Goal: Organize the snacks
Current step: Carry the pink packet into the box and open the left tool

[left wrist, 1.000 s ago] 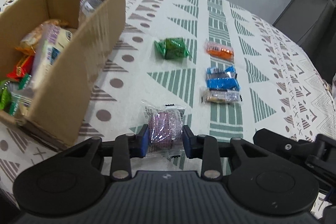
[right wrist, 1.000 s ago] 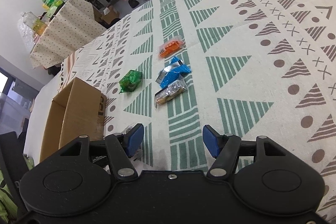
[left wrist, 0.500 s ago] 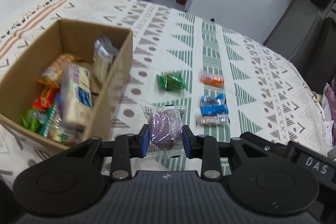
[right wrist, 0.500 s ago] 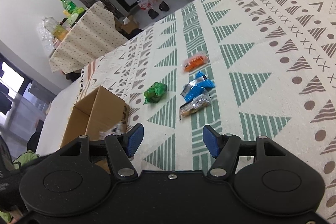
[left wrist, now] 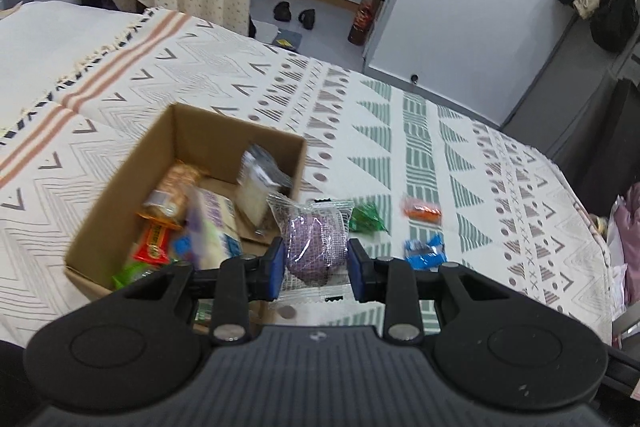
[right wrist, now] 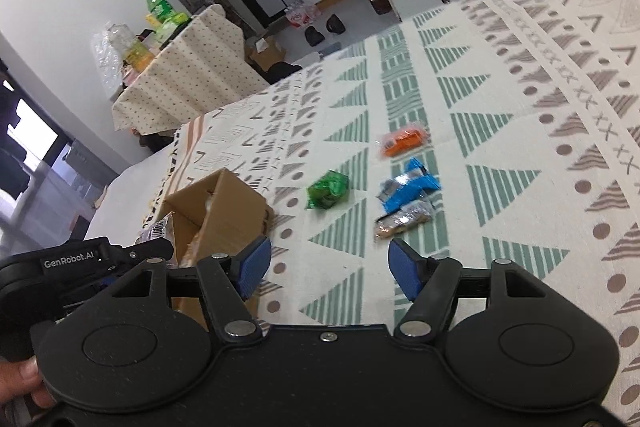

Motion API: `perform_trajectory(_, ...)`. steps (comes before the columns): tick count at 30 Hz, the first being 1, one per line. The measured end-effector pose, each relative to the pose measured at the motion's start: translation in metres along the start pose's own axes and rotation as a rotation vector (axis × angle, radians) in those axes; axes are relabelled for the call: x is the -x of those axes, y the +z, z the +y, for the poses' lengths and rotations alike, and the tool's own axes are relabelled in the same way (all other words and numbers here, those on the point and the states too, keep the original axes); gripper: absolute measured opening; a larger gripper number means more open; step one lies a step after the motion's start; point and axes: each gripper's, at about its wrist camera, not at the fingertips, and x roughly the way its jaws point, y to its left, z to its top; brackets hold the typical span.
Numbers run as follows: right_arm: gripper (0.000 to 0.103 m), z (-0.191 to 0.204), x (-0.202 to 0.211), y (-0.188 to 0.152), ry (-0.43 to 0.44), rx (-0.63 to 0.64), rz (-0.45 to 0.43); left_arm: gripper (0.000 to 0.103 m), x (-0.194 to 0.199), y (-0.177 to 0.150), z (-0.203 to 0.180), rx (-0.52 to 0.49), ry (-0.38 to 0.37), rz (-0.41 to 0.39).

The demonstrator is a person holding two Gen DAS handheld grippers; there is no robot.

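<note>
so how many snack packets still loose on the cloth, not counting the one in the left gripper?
4, all right of the cardboard box: green packet nearest it, orange packet farthest back, blue packet, and clear brown bar closest to the right gripper. Others may be hidden.

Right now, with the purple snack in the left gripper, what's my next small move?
Probably ease left over the cardboard box, then release: the left gripper grips the purple snack beside the box's right wall, not yet above the opening.
</note>
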Motion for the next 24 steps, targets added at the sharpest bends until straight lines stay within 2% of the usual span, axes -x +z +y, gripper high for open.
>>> perform_trajectory(13,0.067,0.017,0.005,0.002,-0.004,0.036,-0.009,0.032,0.01,0.023,0.044,0.074,0.035,-0.015)
perform_trajectory(17,0.067,0.018,0.005,0.003,-0.002,0.045,-0.003,0.047,0.009,0.027,0.052,0.103,0.098,-0.02)
perform_trajectory(22,0.068,0.015,0.006,0.006,-0.009,0.054,0.009,0.065,0.007,0.025,0.05,0.107,0.094,-0.005)
perform_trajectory(24,0.069,0.012,0.007,0.008,-0.018,0.057,0.013,0.067,0.005,0.024,0.045,0.094,0.092,-0.001)
